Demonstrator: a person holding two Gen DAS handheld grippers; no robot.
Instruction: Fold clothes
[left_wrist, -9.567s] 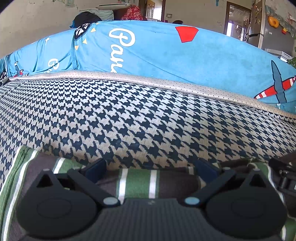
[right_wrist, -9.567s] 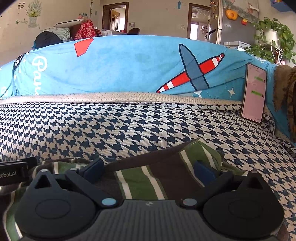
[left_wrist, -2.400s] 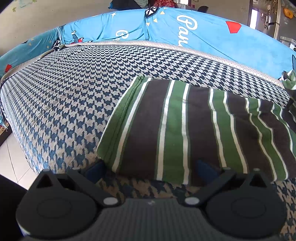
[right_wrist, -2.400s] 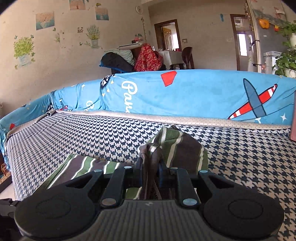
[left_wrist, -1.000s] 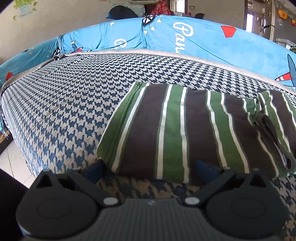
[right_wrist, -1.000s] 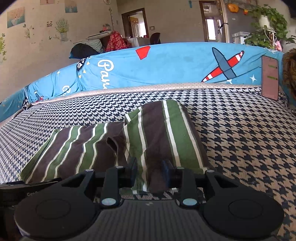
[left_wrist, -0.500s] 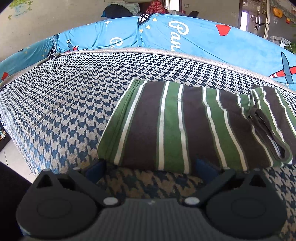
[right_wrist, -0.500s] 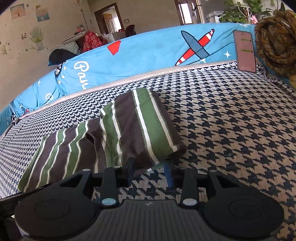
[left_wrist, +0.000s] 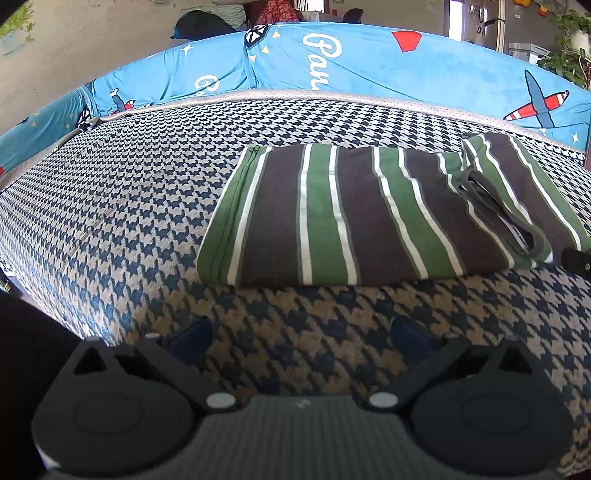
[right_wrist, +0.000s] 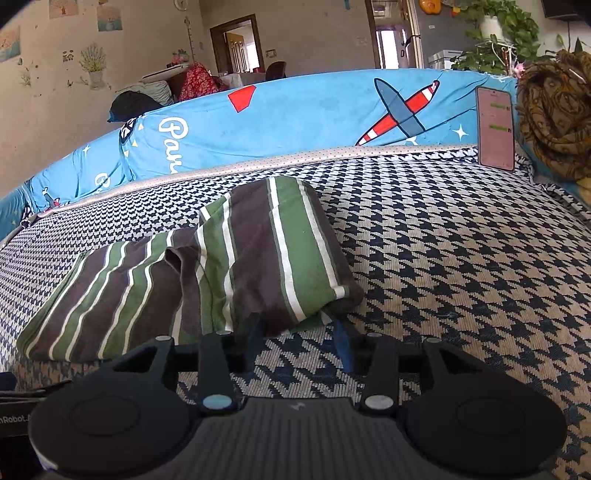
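Observation:
A green, brown and white striped garment (left_wrist: 351, 214) lies folded on the houndstooth couch seat (left_wrist: 129, 206). Its right end (right_wrist: 273, 251) is doubled over onto the rest, with the collar showing at the fold. In the left wrist view my left gripper (left_wrist: 301, 338) stands open over bare seat, a short way back from the garment's near edge. In the right wrist view my right gripper (right_wrist: 297, 336) has its jaws opening. The folded end's near edge lies just at its fingertips, and the pads do not press it. The right gripper's tip (left_wrist: 576, 260) shows beside the garment.
A blue printed cover (right_wrist: 314, 110) drapes the backrest behind the seat. A phone (right_wrist: 495, 127) leans against it at the right, beside a brown patterned cloth (right_wrist: 554, 110). The seat drops off at the left edge (left_wrist: 40, 291). Houndstooth seat stretches right of the garment (right_wrist: 461, 258).
The right gripper has let the folded end go, widened its jaws and drawn back a little. The left gripper has pulled back, so the garment's near edge is no longer between its fingers.

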